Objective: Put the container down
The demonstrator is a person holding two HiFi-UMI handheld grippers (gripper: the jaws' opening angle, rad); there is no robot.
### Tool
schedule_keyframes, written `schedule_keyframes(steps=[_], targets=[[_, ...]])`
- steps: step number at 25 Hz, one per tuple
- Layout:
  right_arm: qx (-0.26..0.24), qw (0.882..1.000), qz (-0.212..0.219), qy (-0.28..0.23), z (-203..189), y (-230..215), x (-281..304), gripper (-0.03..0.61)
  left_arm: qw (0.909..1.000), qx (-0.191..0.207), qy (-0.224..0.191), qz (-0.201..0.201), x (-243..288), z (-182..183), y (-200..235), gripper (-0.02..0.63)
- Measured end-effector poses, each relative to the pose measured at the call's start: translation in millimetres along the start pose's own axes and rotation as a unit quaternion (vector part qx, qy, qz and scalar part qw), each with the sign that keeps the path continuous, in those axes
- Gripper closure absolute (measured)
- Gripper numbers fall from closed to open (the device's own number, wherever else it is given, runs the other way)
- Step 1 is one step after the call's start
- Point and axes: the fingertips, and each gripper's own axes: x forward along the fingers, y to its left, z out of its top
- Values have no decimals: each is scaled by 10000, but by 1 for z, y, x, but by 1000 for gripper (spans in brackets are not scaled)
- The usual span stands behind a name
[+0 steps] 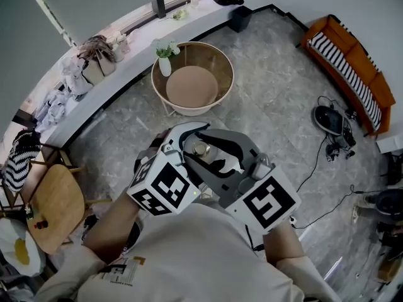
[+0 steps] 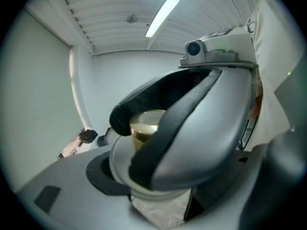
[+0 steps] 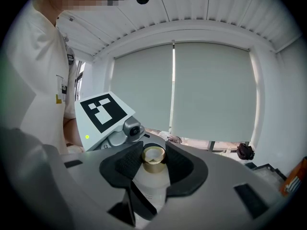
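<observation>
Close to the chest, the container is pinched at its gold cap by the right gripper, while the left gripper is held wide open.

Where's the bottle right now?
Centre of the head view, held in the air: the bottle is clamped at its gold cap by the right tongs, with the round table just beyond.

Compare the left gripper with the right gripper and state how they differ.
The right gripper is shut on the container's gold neck; the left gripper stands wide open, pressing on nothing. The right gripper bears the container alone; the left gripper only faces it. Both are raised close together before the person.
</observation>
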Motion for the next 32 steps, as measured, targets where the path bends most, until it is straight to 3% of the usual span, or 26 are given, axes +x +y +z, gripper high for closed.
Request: schedule_keyframes(steps=[18, 32], targets=[[-185, 9995, 191, -164, -19, -34, -67, 434, 9994, -27, -2, 341, 60, 42, -21, 264], [-169, 9994, 274, -145, -38, -45, -67, 434, 9992, -60, 41, 384, 80, 32, -19, 264]])
